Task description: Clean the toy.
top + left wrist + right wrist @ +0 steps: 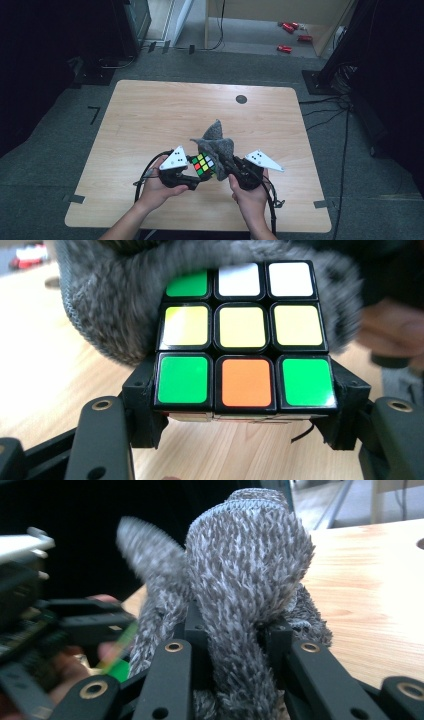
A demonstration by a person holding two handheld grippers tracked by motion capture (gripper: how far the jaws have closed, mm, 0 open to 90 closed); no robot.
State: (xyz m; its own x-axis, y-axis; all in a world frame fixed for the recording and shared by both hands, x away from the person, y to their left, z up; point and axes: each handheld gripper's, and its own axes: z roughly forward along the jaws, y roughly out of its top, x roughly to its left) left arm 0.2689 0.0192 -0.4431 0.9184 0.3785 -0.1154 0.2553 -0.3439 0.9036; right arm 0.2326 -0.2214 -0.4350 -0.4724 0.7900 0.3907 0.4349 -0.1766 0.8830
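A colour cube (204, 165) with green, yellow, white and orange tiles is held above the wooden table (150, 120) near its front edge. My left gripper (192, 175) is shut on the cube (242, 335), its jaws pressing the bottom row from both sides. A fuzzy grey cloth (216, 142) lies against the cube's far side and sticks up in peaks. My right gripper (231, 169) is shut on the grey cloth (245, 580), which bulges up between its jaws (235, 645). In the right gripper view the left gripper and the cube appear blurred at the left.
A small dark round hole (241, 99) marks the table near its far right. The floor around is grey carpet with cables (345, 150) at the right. Red objects (290, 37) lie on the floor beyond the table.
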